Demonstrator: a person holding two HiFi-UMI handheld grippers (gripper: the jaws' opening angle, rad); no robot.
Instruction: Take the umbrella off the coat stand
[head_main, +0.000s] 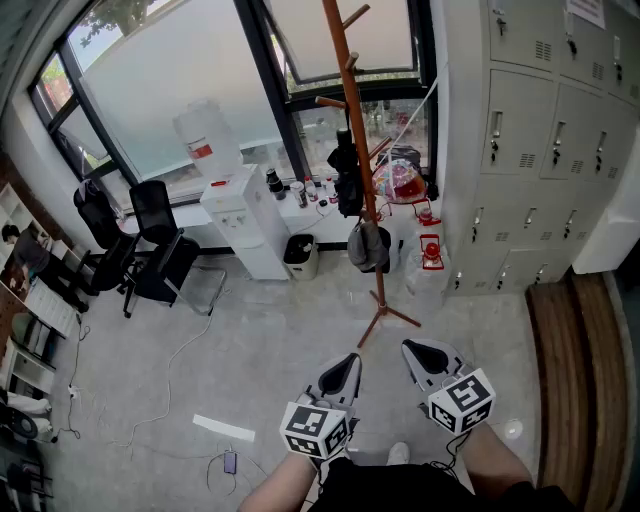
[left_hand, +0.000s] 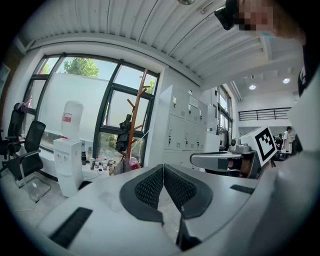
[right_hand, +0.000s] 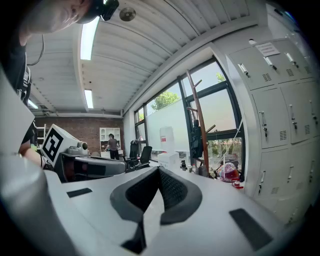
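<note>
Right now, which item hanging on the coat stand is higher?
The black umbrella, dark and narrow, mid-pole; the grey bag hangs below it, nearer the feet.

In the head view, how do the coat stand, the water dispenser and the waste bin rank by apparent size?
1. coat stand, longest by far
2. water dispenser
3. waste bin, clearly smallest

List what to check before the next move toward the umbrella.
1. Umbrella hanging on stand: ok.
2. Left gripper empty: ok, jaws shut.
3. Right gripper empty: ok, jaws shut.
4. Jaws open for a grasp: not ok.
5. Umbrella within reach: not ok, the stand is well ahead of both grippers.
6. How the umbrella hooks onto the stand: cannot tell.
</note>
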